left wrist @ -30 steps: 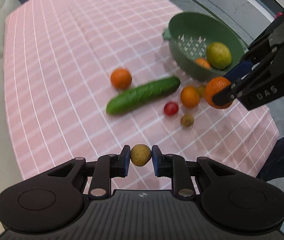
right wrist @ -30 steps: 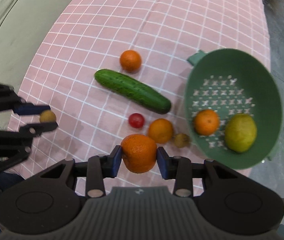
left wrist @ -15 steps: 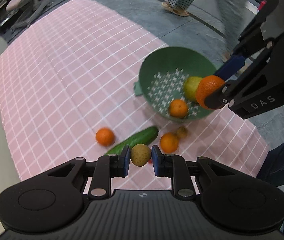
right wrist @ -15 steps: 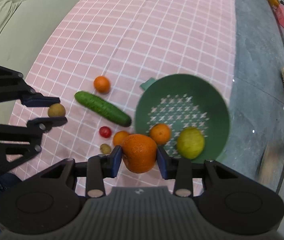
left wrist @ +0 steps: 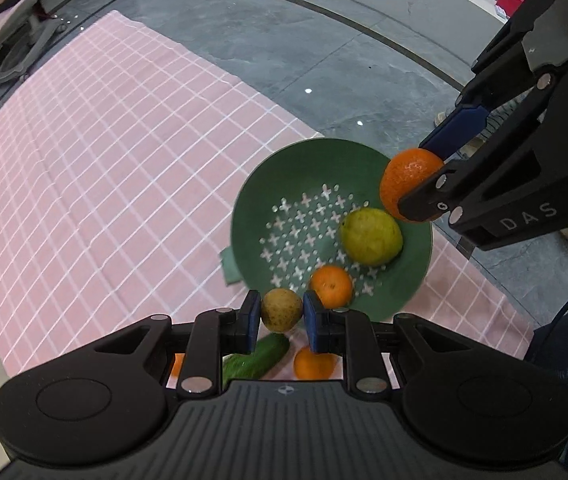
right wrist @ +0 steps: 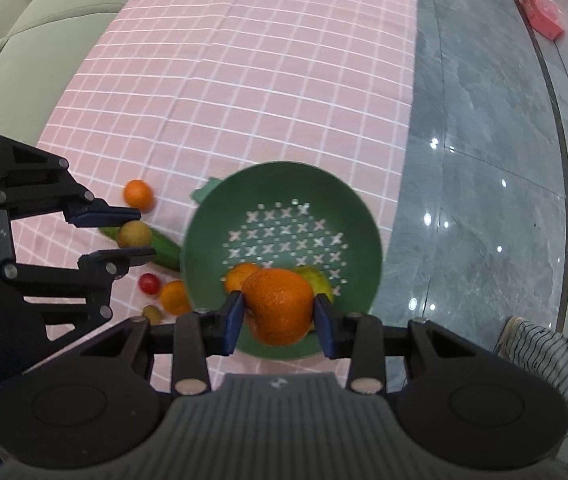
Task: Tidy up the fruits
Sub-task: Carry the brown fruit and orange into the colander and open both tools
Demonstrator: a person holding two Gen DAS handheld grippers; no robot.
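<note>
Both grippers carry fruit above the green colander (right wrist: pixel 208 216).

The right gripper (right wrist: pixel 279 312) pinches a dimpled round orange (right wrist: pixel 278 306) over the perforated bowl, where a smaller orange (left wrist: pixel 331 286) and a smooth yellow-green fruit (left wrist: pixel 371 236) lie. The left gripper (left wrist: pixel 282 314) clamps a speckled brownish fruit (left wrist: pixel 281 310) just off the near rim. Since half a second ago both have moved closer over the bowl. The colander sits near the pink checked cloth's (right wrist: pixel 244 60) edge; bare cloth lies beyond.

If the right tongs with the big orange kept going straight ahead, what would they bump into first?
Probably the green colander; the right tongs point into it, toward the two fruits inside, though depth is unclear.
</note>
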